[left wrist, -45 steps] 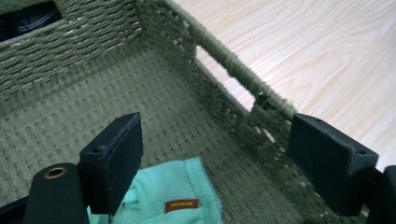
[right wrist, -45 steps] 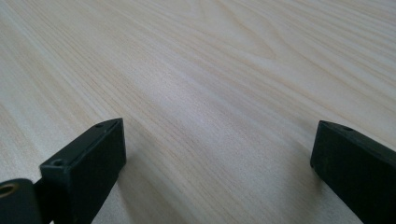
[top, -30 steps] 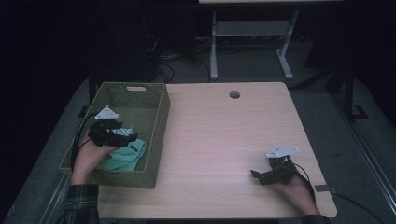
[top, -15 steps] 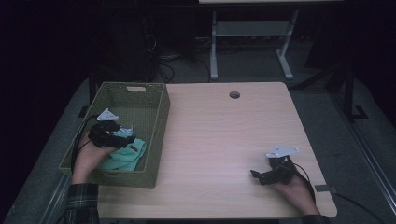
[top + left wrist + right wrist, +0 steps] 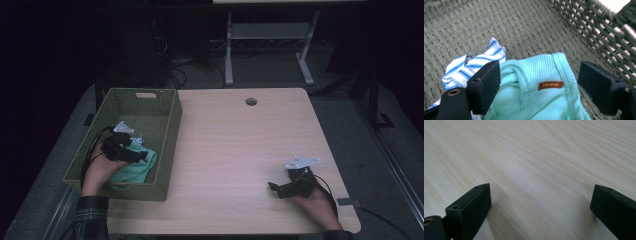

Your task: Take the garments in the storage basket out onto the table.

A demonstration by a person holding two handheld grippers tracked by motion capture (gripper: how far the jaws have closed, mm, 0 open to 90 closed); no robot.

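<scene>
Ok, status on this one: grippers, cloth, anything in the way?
Left hand-held gripper open over mint-green waffle-knit cloth in olive woven basket. Right hand-held gripper open on bare table. Blue-striped cloth lies alongside.

Dim room, grey floor (image 5: 350, 115), white-legged stand (image 5: 265, 37), pale wooden table (image 5: 240, 150)

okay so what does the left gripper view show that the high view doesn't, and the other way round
Left gripper view: a small brown label on the mint green cloth, a blue and white striped cloth beside it, and the left gripper with its jaws open on either side of the mint cloth. High view: the wooden table, its round hole, and the right gripper resting near the table's front right corner. Both: the woven basket holding the mint green cloth.
</scene>
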